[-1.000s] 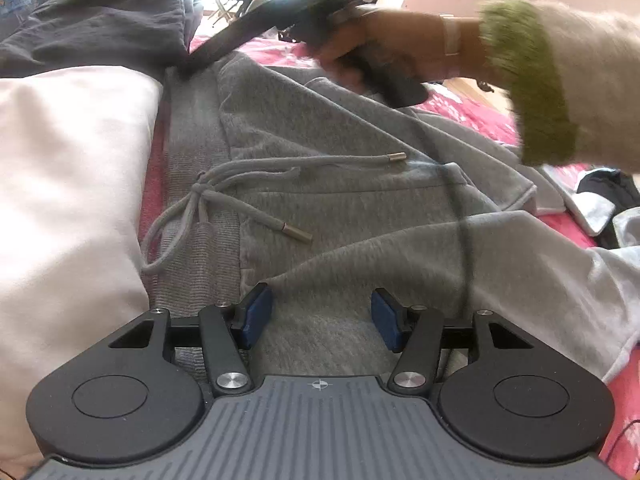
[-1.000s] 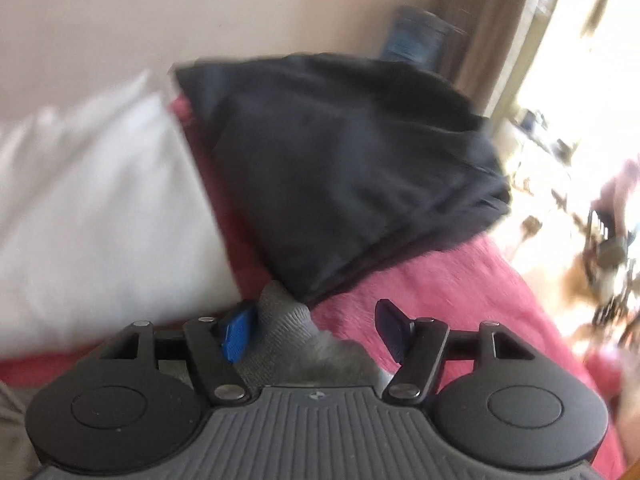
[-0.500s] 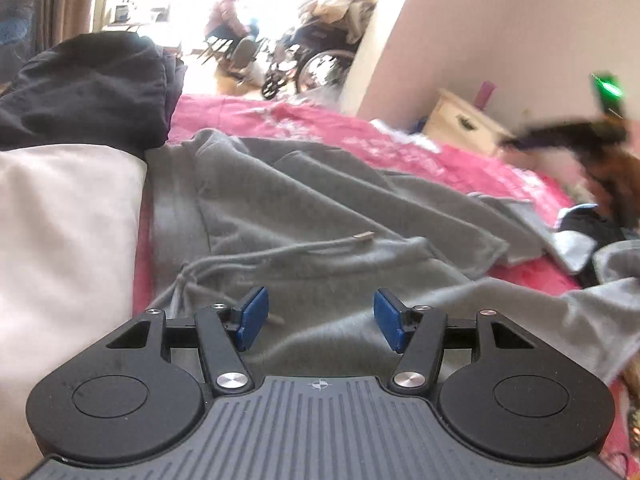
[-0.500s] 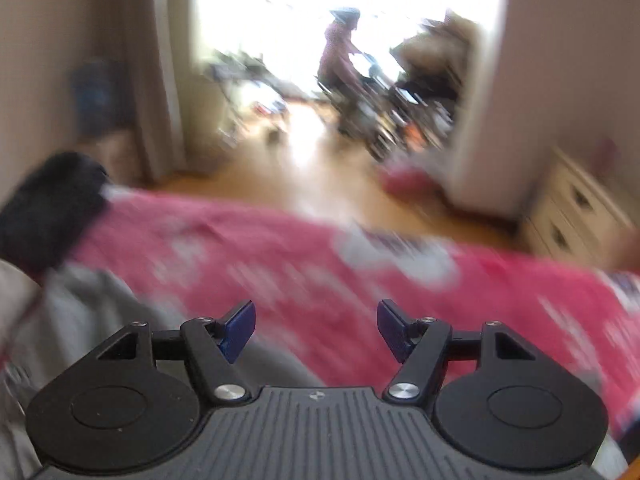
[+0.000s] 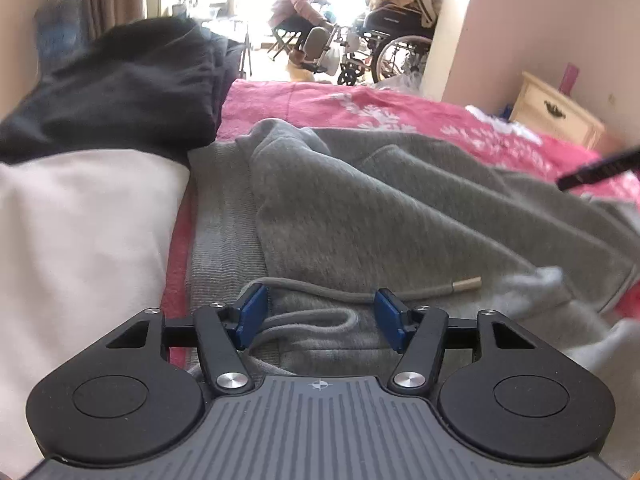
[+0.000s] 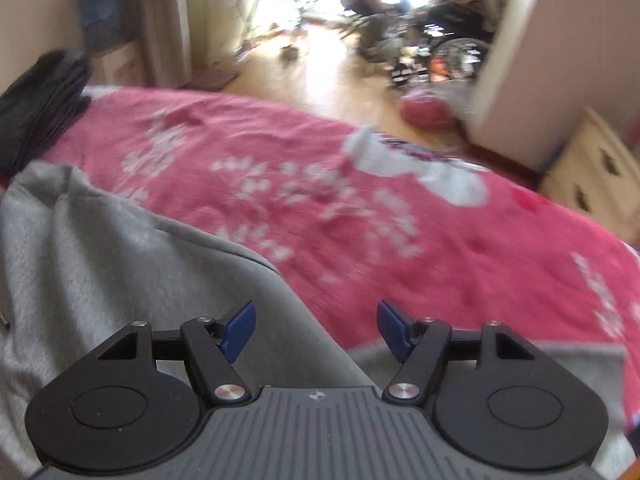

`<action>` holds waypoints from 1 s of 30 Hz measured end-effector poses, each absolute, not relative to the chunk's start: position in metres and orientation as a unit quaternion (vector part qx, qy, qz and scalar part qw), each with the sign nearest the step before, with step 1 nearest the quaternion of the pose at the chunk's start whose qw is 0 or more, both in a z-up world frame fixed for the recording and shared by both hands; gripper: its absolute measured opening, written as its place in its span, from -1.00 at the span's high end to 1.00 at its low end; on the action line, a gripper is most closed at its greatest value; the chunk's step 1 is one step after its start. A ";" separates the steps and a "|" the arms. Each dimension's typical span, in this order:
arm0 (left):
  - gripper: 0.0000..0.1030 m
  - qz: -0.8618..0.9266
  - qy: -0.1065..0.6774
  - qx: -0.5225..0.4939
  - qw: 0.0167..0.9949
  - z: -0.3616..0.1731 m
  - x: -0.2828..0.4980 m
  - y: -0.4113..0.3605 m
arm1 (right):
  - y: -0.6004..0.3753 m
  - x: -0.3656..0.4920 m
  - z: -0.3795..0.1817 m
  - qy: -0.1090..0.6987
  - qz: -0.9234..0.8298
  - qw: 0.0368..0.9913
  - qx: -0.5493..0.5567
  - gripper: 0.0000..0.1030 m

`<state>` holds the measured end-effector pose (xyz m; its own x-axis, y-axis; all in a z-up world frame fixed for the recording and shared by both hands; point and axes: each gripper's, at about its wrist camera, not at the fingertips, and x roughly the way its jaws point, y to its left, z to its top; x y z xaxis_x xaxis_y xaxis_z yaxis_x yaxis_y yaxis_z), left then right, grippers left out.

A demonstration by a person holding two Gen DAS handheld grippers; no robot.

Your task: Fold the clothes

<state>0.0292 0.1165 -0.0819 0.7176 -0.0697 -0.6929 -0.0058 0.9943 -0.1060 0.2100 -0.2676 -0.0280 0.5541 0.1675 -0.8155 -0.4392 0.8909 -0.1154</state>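
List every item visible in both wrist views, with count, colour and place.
sweatpants: one, grey, spread across the bed
drawstring: one, grey, metal-tipped, between the left gripper's fingers
blanket: one, pink with white flowers, covering the bed
black garment: one, far left
white pillow: one, left
wheelchair: one, dark, doorway
seated person: one, pink jacket, doorway
dresser: one, cream, right
left gripper: black, blue pads, open
right gripper: same, open over the sweatpants' edge

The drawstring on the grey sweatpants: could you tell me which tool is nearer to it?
Left. The left tool, open, sits directly over the drawstring, which runs between its fingers. The right tool, also open, is at the sweatpants edge; no drawstring shows there.
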 end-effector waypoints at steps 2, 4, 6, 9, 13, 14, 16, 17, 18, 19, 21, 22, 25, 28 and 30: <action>-0.18 -0.010 0.374 -0.043 0.926 -0.085 0.032 0.116 | -0.257 0.224 -0.041 0.450 0.181 0.860 -0.160 -0.32; -0.19 -0.011 0.373 -0.039 0.927 -0.086 0.034 0.115 | -0.250 0.231 -0.057 0.473 0.192 0.845 -0.157 -0.19; -0.19 -0.011 0.372 -0.035 0.927 -0.087 0.035 0.115 | -0.243 0.235 -0.069 0.488 0.201 0.834 -0.160 0.18; -0.20 -0.008 0.368 -0.019 0.930 -0.090 0.035 0.111 | -0.234 0.232 -0.063 0.467 0.198 0.840 -0.191 0.86; -0.20 -0.005 0.362 0.002 0.932 -0.093 0.033 0.105 | -0.230 0.241 -0.045 0.408 0.139 0.867 -0.250 0.86; -0.20 -0.004 0.361 0.004 0.932 -0.093 0.033 0.105 | -0.232 0.248 -0.043 0.405 0.126 0.870 -0.252 0.86; -0.21 -0.003 0.360 0.010 0.933 -0.094 0.033 0.103 | -0.232 0.261 -0.046 0.400 0.102 0.874 -0.257 0.87; -0.22 -0.002 0.359 0.013 0.933 -0.094 0.033 0.103 | -0.231 0.266 -0.052 0.399 0.089 0.874 -0.264 0.87; -0.22 -0.002 0.358 0.015 0.934 -0.095 0.032 0.102 | -0.232 0.272 -0.062 0.402 0.071 0.871 -0.273 0.88; -0.23 -0.001 0.357 0.018 0.934 -0.095 0.032 0.102 | -0.234 0.279 -0.074 0.409 0.048 0.866 -0.285 0.88; -0.24 0.000 0.356 0.023 0.934 -0.096 0.032 0.100 | -0.243 0.292 -0.097 0.426 0.007 0.858 -0.287 0.88; -0.25 0.000 0.355 0.026 0.934 -0.097 0.032 0.100 | -0.253 0.294 -0.100 0.430 0.001 0.865 -0.260 0.88; -0.28 0.002 0.353 0.032 0.935 -0.098 0.032 0.098 | -0.272 0.290 -0.089 0.413 -0.001 0.891 -0.188 0.85; -0.30 0.003 0.353 0.032 0.935 -0.097 0.033 0.097 | -0.277 0.275 -0.066 0.394 0.044 0.902 -0.170 0.83; -0.31 0.005 0.353 0.033 0.935 -0.097 0.034 0.097 | -0.276 0.266 -0.051 0.385 0.088 0.905 -0.161 0.56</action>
